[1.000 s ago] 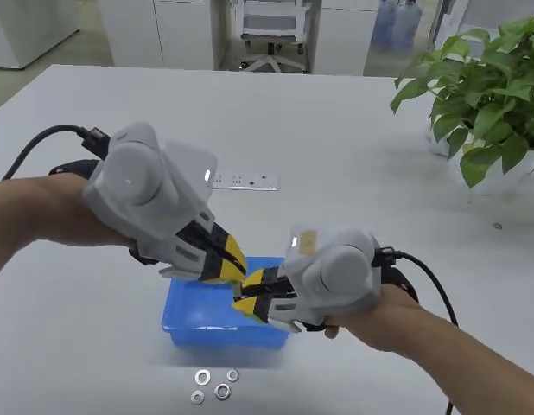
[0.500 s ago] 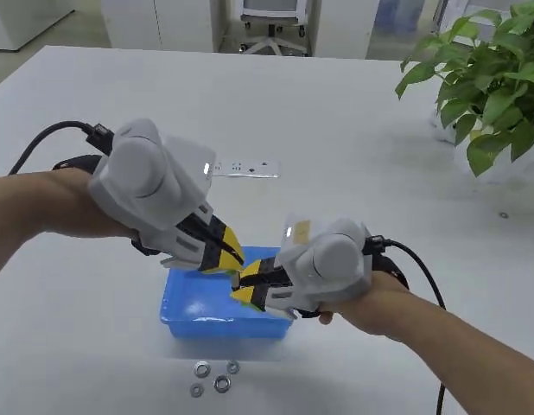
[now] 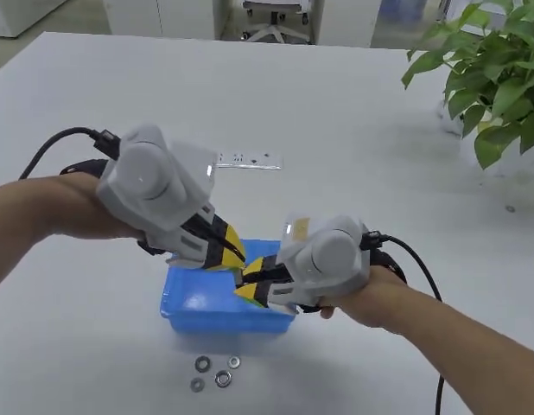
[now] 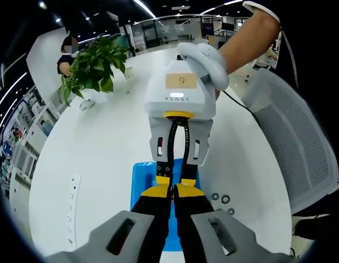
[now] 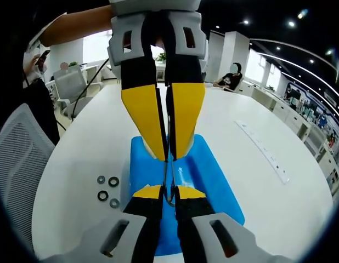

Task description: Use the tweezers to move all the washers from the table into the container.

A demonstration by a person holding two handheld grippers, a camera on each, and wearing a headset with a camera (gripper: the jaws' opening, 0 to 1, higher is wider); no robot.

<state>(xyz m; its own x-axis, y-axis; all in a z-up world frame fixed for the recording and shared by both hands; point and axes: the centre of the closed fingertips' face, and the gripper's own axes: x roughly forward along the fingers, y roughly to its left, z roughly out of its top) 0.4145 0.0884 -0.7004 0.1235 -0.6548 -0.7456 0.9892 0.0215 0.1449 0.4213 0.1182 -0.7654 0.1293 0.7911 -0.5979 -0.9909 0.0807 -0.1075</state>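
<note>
Left fingers: my left gripper point(image 5: 168, 155) has its yellow fingers pressed almost together, pinching the tweezers point(image 5: 168, 175) near one end.
Right fingers: my right gripper point(image 5: 168, 193) also has its fingers drawn close and nips the same tweezers at the other end. In the right gripper view the thin metal runs straight from one pair of tips to the other.
Gripper positions: the two grippers face each other tip to tip. In the head view they meet just above the near right part of the container point(image 3: 206, 307).
Tweezers: thin and silvery, held off the desk point(image 3: 336, 130) over the container. I cannot make them out in the head view.
Container: a shallow blue tray that sits flat on the desk, directly under both sets of fingers. I cannot tell what lies inside it.
Washers: four small rings point(image 3: 213, 373) lie in a loose cluster on the bare desk, just beside the container's near edge and outside it. Nothing touches them.
Hands: my hands grip the white gripper bodies, and a black cable trails from each.
Surroundings: a potted plant point(image 3: 500, 78) stands at the far right of the desk, well apart from the work.
</note>
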